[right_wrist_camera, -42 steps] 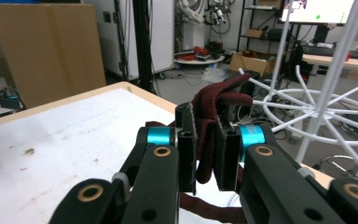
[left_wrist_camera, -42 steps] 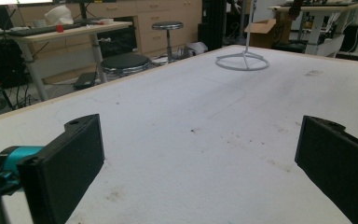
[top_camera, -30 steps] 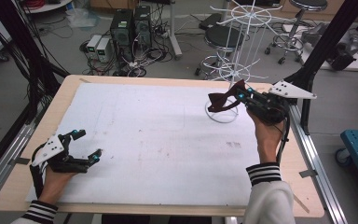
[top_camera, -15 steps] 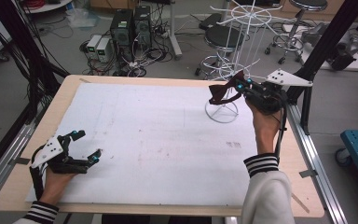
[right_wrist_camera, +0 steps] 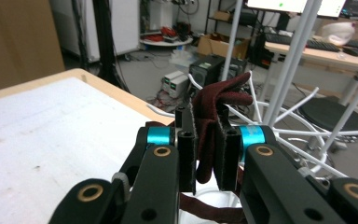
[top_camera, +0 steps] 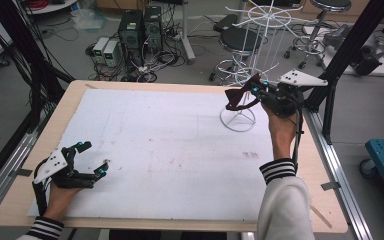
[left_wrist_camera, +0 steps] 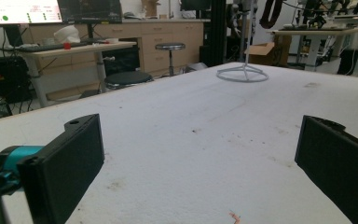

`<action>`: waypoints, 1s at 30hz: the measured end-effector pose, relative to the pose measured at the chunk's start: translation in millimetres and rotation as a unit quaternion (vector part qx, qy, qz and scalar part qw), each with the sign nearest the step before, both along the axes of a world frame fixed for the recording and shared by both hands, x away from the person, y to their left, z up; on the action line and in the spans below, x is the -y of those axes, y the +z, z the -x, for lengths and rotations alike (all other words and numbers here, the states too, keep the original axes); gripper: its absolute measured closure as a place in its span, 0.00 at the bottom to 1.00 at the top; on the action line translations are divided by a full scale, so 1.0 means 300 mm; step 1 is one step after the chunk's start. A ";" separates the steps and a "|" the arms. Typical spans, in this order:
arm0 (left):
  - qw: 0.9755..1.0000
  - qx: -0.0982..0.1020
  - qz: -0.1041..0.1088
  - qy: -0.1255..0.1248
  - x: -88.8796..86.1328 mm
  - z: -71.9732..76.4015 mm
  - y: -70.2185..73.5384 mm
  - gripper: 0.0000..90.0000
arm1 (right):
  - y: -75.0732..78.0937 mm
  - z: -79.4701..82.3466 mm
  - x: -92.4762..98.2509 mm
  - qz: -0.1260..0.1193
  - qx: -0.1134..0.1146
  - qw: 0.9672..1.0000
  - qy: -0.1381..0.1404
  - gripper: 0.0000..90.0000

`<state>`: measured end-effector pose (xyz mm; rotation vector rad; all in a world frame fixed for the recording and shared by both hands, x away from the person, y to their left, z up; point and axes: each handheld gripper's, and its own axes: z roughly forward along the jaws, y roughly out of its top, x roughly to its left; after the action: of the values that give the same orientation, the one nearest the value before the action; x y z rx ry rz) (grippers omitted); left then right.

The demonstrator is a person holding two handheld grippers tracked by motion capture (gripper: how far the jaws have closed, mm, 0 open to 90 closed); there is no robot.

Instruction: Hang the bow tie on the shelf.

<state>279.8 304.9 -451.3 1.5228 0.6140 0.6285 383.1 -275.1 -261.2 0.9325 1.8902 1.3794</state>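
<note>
A dark red cloth strip [top_camera: 236, 101] hangs from my right gripper [top_camera: 253, 89], which is shut on it above the table's far right. In the right gripper view the cloth [right_wrist_camera: 225, 100] is pinched between the two black jaws of the right gripper [right_wrist_camera: 205, 142] and bunches above them. It is held close to a white wire rack [top_camera: 260, 30], whose ring base [top_camera: 237, 121] stands on the white table mat [top_camera: 170, 145]. My left gripper [top_camera: 94, 157] rests at the front left, open and holding nothing. From the left gripper [left_wrist_camera: 198, 163], the rack base [left_wrist_camera: 242, 73] shows far across the mat.
The rack's thin arms [right_wrist_camera: 303, 133] spread just behind the cloth. Black frame posts [top_camera: 347, 50] rise at the table's right edge. Stools [top_camera: 240, 37], computers [top_camera: 140, 25] and cables lie on the floor beyond the far edge.
My right gripper has carried the cloth a little up and to the right, closer to the rack's pole. The left gripper has stayed where it was.
</note>
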 end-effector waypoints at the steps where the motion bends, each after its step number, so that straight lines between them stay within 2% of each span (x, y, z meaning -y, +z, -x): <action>1: 1.000 0.001 0.002 0.001 -0.001 0.000 -0.001 0.02 | -0.002 -0.005 0.000 -0.001 -0.001 1.000 -0.001 0.92; 11: 1.000 0.004 0.005 0.001 -0.005 0.002 -0.002 0.02 | -0.021 -0.036 -0.023 0.016 -0.016 1.000 -0.006 0.92; 15: 1.000 0.004 0.005 0.001 -0.004 0.002 -0.002 0.02 | -0.028 -0.046 -0.033 0.030 -0.020 0.999 -0.007 0.91; 24: 1.000 0.004 0.008 0.001 -0.005 0.002 -0.002 0.02 | -0.035 -0.055 -0.039 0.035 -0.028 0.999 -0.010 0.90; 28: 1.000 0.003 0.009 0.002 -0.005 0.003 -0.002 0.02 | -0.036 -0.054 -0.039 0.032 -0.030 0.999 -0.012 0.87; 30: 1.000 0.004 0.009 0.002 -0.005 0.003 -0.003 0.02 | -0.035 -0.054 -0.038 0.032 -0.027 0.999 -0.014 0.81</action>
<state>278.9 306.3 -452.1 1.5028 0.6148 0.6299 399.4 -263.6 -271.9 0.9699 1.9424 1.2819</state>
